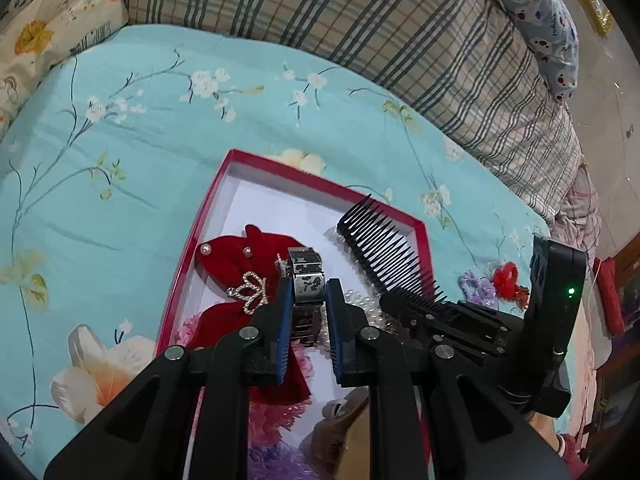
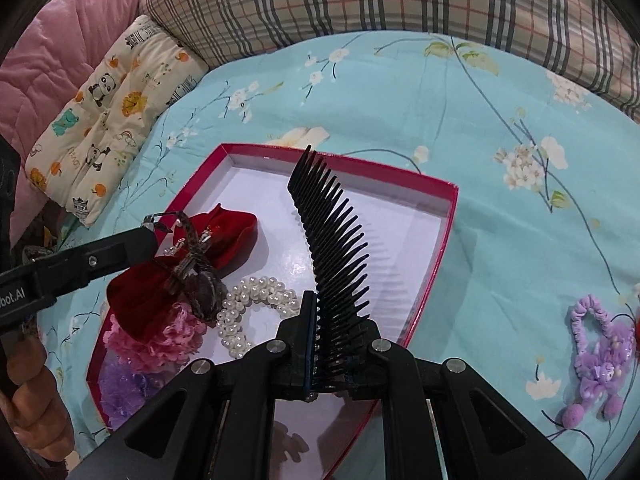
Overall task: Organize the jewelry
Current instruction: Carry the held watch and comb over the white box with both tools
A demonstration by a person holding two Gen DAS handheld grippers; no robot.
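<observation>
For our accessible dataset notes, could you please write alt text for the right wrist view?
The right tool grips a black plastic comb above a red-rimmed white box holding a red velvet bow and white pearl bracelet; the left tool holds a metal watch over it.

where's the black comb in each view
Left wrist view: the black comb sits right of centre, slanting over the red box.
Right wrist view: the comb is at centre, clamped in the right gripper, teeth pointing right.
Shared landmark: the red bow in the box.
</observation>
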